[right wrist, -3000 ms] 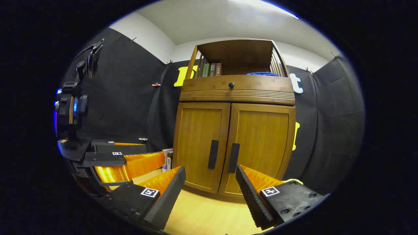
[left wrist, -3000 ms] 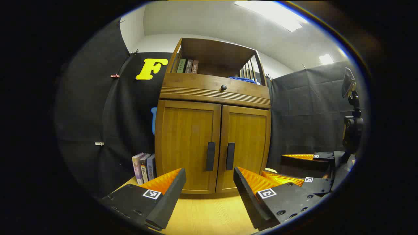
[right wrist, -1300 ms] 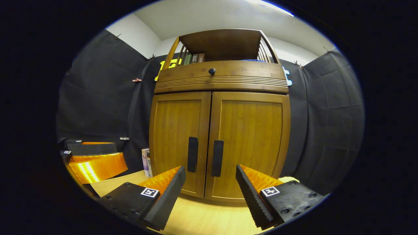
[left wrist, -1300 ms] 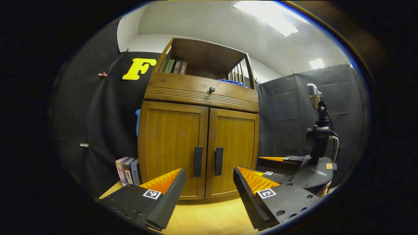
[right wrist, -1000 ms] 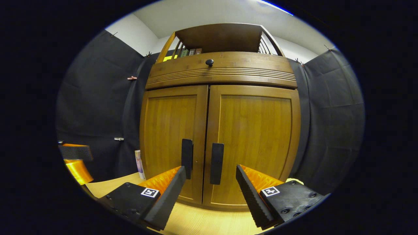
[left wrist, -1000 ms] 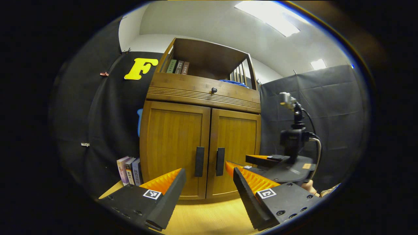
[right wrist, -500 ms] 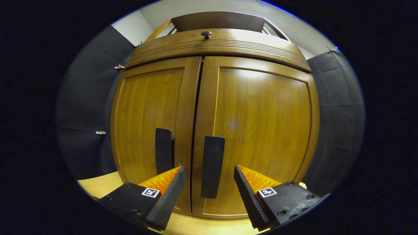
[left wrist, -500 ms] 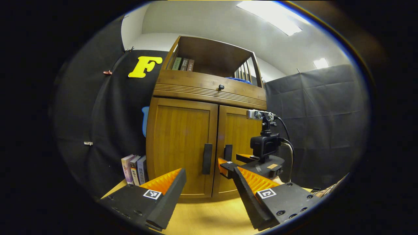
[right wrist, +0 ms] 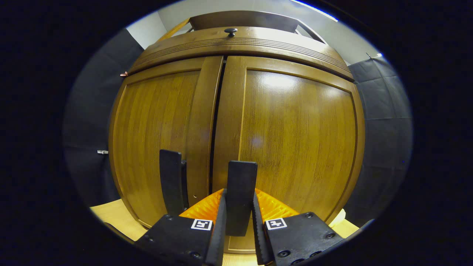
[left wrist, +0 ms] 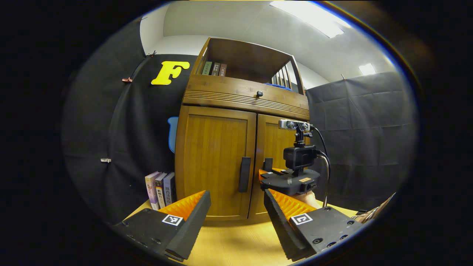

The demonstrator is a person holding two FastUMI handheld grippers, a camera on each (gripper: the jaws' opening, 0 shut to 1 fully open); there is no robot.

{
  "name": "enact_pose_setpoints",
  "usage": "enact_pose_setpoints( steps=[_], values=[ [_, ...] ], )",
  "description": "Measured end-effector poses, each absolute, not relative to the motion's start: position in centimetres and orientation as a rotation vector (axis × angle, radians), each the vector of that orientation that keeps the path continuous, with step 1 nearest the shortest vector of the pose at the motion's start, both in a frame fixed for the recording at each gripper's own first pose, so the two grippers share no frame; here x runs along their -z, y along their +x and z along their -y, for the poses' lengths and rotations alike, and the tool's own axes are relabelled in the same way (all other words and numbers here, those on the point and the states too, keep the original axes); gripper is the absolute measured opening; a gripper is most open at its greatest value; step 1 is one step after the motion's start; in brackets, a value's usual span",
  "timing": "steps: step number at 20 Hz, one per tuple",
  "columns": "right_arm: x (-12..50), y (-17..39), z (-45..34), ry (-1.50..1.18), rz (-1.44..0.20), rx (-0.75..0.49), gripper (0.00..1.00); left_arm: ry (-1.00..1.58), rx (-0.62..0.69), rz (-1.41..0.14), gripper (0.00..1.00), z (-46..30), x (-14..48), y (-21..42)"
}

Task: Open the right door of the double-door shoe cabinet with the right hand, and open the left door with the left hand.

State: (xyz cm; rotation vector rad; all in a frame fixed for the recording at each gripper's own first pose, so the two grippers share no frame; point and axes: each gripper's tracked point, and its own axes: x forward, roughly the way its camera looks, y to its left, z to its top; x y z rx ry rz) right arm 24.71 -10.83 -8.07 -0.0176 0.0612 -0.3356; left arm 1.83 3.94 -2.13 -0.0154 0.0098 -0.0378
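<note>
My right gripper (right wrist: 238, 225) clamps the right door handle (right wrist: 241, 195); my left gripper (left wrist: 236, 221) hangs wide, short of the closed left door (left wrist: 212, 162).

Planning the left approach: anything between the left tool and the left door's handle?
Nothing visible. The left tool is open, with bare tabletop up to the left door handle. The right tool sits off to the side on the right door handle.

Walls: black cloth (left wrist: 354, 122) hangs on every side of the booth, with white wall (left wrist: 173, 42) above it.
Ceiling: white, with two lit panels (left wrist: 310, 16).
Surface: pale wood (left wrist: 236, 244), lit warm yellow.
Clips: small clips (left wrist: 127, 79) pin the cloth at the left.
Books: a short row (left wrist: 160, 188) stands upright against the cloth.
</note>
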Motion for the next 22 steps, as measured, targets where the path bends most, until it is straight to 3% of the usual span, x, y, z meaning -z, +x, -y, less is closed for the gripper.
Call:
enact_pose_setpoints(
  steps=[4, 5, 6, 9, 10, 13, 14, 19, 20, 21, 22],
  values=[
    [8.1, 24.7, 10.8, -0.027, -0.07, 0.323, 0.25, -0.022, 0.023, -0.007, 0.9, -4.1, 1.7, 1.0],
    [8.0, 24.6, 10.7, -0.03, -0.074, 0.317, 0.3, -0.024, 0.022, -0.005, 0.9, -3.9, 1.6, 0.7],
    [8.0, 24.5, 10.6, -0.025, -0.081, 0.307, 0.25, -0.025, 0.02, -0.002, 0.9, -3.8, 1.5, 0.4],
    [7.8, 23.5, 10.2, 0.001, -0.091, 0.269, 0.26, -0.012, 0.012, 0.006, 0.9, -3.4, 1.2, -0.4],
    [7.7, 22.7, 10.0, 0.001, -0.09, 0.259, 0.3, -0.007, 0.01, 0.013, 0.9, -3.3, 0.9, -0.6],
    [7.3, 18.9, 9.6, -0.013, -0.078, 0.233, 0.3, -0.008, 0.016, 0.017, 0.9, -2.4, 1.0, -1.0],
    [7.2, 18.1, 9.6, -0.016, -0.081, 0.223, 0.25, -0.014, 0.02, 0.013, 0.9, -2.1, 1.1, -1.1],
    [6.7, 13.3, 9.9, -0.008, -0.096, 0.179, 0.3, -0.032, 0.041, 0.003, 0.9, -0.2, 1.3, -1.8],
    [6.6, 12.4, 10.1, -0.011, -0.095, 0.176, 0.25, -0.032, 0.048, 0.004, 0.9, 0.4, 1.3, -1.9],
    [6.4, 11.5, 10.2, -0.017, -0.096, 0.174, 0.3, -0.03, 0.056, 0.005, 0.9, 0.9, 1.3, -2.0],
    [6.3, 10.8, 10.4, -0.022, -0.097, 0.173, 0.25, -0.029, 0.065, 0.004, 0.9, 1.4, 1.3, -2.0]
  ],
)
